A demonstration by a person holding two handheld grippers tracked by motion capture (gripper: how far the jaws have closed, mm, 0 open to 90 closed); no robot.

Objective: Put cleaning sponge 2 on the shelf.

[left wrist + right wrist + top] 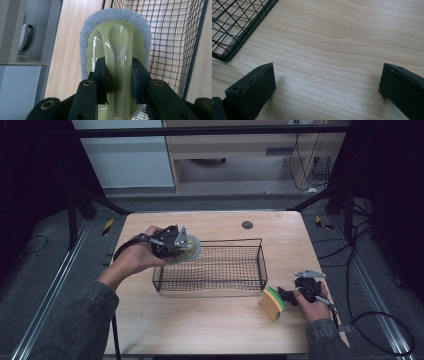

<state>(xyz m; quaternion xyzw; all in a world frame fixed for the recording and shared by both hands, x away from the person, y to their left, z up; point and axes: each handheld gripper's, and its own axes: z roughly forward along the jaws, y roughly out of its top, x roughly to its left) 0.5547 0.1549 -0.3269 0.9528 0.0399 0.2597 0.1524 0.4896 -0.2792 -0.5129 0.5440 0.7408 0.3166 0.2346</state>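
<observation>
Your left tool [118, 80] pinches the raised ridge on the yellow-green plastic back of a scrubbing pad [117, 42], its grey-white fibre rim showing all around. In the high view you hold that pad [187, 251] in the air over the left end of the black wire basket [220, 279]. Your right tool [327, 87] has its jaws spread wide over bare wood, just beside a yellow sponge with a green face [272, 302] standing on the surface [210, 330] near the basket's right front corner.

Even overhead light on the table [210, 320], dark surroundings, glare streaks on the glossy scrubber [117, 50].
</observation>
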